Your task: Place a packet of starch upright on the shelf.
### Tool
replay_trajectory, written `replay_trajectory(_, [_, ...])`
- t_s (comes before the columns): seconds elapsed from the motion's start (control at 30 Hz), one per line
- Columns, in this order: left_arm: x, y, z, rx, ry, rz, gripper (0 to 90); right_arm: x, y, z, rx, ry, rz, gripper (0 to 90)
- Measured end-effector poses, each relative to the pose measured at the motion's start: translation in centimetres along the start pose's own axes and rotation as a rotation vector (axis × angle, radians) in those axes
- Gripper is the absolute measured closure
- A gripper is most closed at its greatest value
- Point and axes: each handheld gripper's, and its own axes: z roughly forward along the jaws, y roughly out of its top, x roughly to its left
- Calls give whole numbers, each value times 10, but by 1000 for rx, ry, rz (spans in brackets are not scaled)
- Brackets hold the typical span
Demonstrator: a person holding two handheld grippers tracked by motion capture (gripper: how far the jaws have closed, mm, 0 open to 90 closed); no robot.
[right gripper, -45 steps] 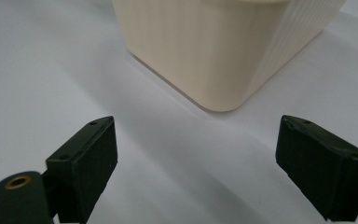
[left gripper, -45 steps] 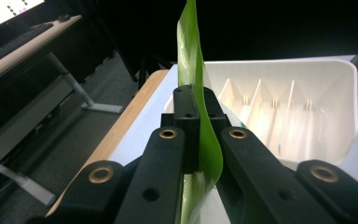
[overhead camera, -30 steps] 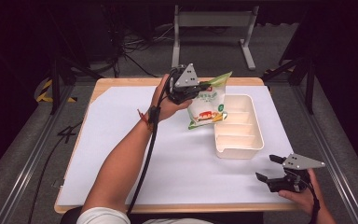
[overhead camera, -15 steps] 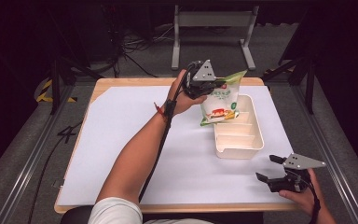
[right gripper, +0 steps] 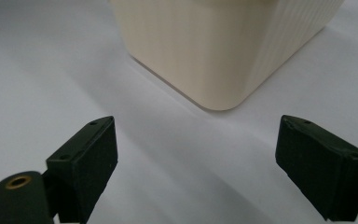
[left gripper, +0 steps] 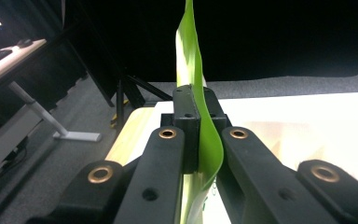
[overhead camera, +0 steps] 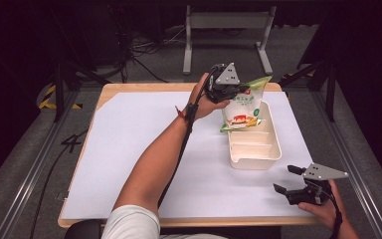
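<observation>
A green and white snack bag (overhead camera: 241, 107) hangs upright over the far end of the cream divided tray (overhead camera: 271, 154). My left gripper (overhead camera: 238, 90) is shut on the bag's top edge, and in the left gripper view the green film (left gripper: 193, 70) runs pinched between the two jaws. The bag's lower end dips into the tray's far compartment. My right gripper (overhead camera: 284, 180) rests open near the table's front right edge, a short way in front of the tray. In the right gripper view the tray's rounded near corner (right gripper: 214, 56) stands ahead of the spread jaws.
White paper (overhead camera: 129, 149) covers the wooden table. The tray's nearer compartments hold nothing. A metal stand (overhead camera: 226, 30) and cables lie on the floor beyond the table's far edge.
My left gripper has carried the bag to the right, from left of the tray to above its far end. The right gripper has stayed put.
</observation>
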Motion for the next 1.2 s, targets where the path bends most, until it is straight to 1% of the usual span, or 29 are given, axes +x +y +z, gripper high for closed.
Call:
replay_trajectory(0.07, [-1, 2, 2, -2, -3, 4, 893, 0, 0, 0, 1, 0, -2, 126])
replay_trajectory(0.1, [-1, 2, 4, -6, -9, 9, 893, 0, 0, 0, 1, 1, -1, 126])
replay_trajectory(0.13, [-1, 4, 5, -4, -5, 18, 892, 0, 0, 0, 2, 2, -2, 126])
replay_trajectory(0.2, [-1, 7, 8, -5, -15, 23, 892, 0, 0, 0, 5, 2, 0, 126])
replay_trajectory(0.27, [-1, 10, 12, -4, -12, 36, 892, 1, 0, 0, 7, 0, -3, 127])
replay_trajectory(0.3, [0, 12, 13, -8, -23, 36, 892, 1, 0, 0, 8, 1, -2, 126])
replay_trajectory(0.37, [-2, 14, 18, -5, -20, 46, 891, 1, 0, 0, 6, 2, -1, 126])
replay_trajectory(0.4, [-2, 14, 20, -11, -35, 44, 891, 0, 0, 0, 5, 1, 1, 126])
replay_trajectory(0.47, [-4, 15, 25, -11, -44, 49, 891, 0, 0, 0, 4, 3, 0, 126])
replay_trajectory(0.53, [-6, 16, 29, -22, -66, 47, 891, 0, 0, 0, 4, 6, -1, 126])
replay_trajectory(0.6, [-10, 18, 33, -16, -69, 54, 890, 0, 0, 0, 4, 5, -3, 126])
replay_trajectory(0.67, [-11, 18, 36, -25, -82, 54, 889, 0, -1, -1, 3, 5, -2, 126])
replay_trajectory(0.8, [-14, 15, 43, -8, -91, 41, 889, 1, 0, 0, 3, 7, -8, 126])
replay_trajectory(0.93, [-19, 9, 49, -2, -108, 38, 886, 1, 0, 0, 3, 8, -14, 127])
replay_trajectory(1.0, [-19, 5, 51, -8, -115, 21, 885, 1, 0, -1, 1, 10, -11, 127])
replay_trajectory(1.07, [-20, 2, 51, -7, -116, 12, 884, 1, 0, -1, 3, 9, -10, 127])
replay_trajectory(1.13, [-20, 0, 51, 7, -119, 18, 882, 1, 0, 0, 3, 10, -12, 127])
replay_trajectory(1.2, [-21, -4, 52, 23, -121, 13, 880, 1, 0, 0, 3, 7, -13, 127])
